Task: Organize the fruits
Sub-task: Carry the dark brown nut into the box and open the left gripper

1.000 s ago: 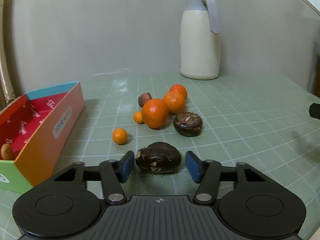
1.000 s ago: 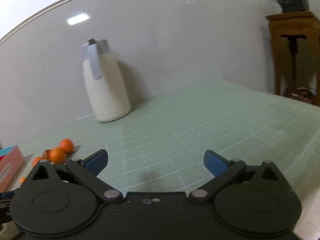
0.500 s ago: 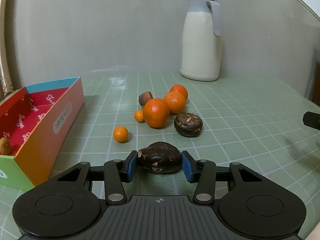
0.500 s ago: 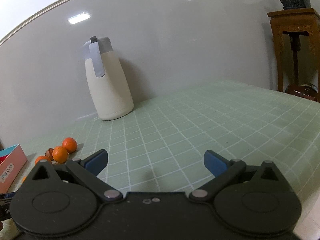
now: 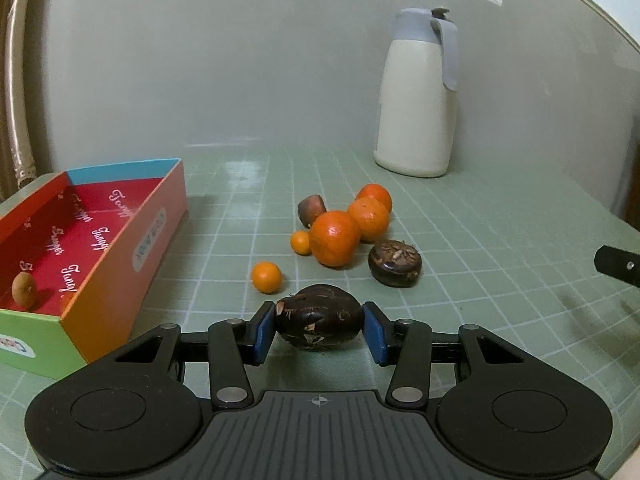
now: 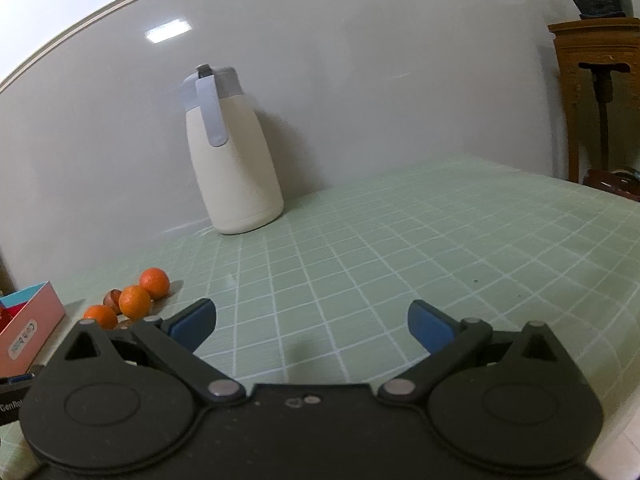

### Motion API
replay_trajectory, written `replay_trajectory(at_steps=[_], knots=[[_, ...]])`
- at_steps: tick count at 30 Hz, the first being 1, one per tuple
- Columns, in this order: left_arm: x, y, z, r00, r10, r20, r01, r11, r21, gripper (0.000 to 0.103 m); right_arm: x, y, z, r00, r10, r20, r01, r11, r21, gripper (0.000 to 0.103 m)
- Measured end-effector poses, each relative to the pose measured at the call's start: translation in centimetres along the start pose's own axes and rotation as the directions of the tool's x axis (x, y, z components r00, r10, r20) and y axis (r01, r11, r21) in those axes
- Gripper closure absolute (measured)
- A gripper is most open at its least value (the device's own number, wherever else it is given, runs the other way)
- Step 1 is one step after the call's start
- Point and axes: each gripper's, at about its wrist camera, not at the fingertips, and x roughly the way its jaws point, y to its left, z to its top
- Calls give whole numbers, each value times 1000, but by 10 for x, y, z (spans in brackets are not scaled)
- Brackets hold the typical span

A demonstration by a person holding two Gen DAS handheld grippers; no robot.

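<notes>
My left gripper (image 5: 319, 326) is shut on a dark brown water chestnut (image 5: 319, 317), its blue pads pressing both sides just above the green table. Beyond it lie a small kumquat (image 5: 266, 277), a second kumquat (image 5: 300, 242), a big orange (image 5: 334, 237), two more oranges (image 5: 369, 218), another dark chestnut (image 5: 395, 263) and a small brown one (image 5: 310, 209). A colourful open box (image 5: 92, 240) stands at the left with a small brown fruit (image 5: 25, 289) inside. My right gripper (image 6: 312, 322) is open over bare table, with nothing between its fingers.
A cream thermos jug (image 5: 418, 96) (image 6: 232, 152) stands by the grey wall at the back. A wooden stand (image 6: 596, 96) is off the table's right side. The green gridded table (image 6: 420, 240) stretches out to the right of the fruit pile (image 6: 134, 300).
My left gripper's jaws closed in from both sides onto the dark chestnut. The right wrist view has shifted a little, with the jug now nearer its centre.
</notes>
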Motion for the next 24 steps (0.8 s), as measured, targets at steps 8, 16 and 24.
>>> replay_trajectory(at_steps=[8,16,24], knots=[[-10,13,4,999,14,37,-13,1000,-24,56,3,13,-1,1000,22,-8,-22,1000,-20,0],[-28,42,11,981,150,126,-141,987,-74,56,6,32,-4,998,55,-16,-56,998,-37,0],[-41,77,17,947,281,156,-262,956,-129,56,12,59,-8,994,107,-30,-108,992,-69,0]])
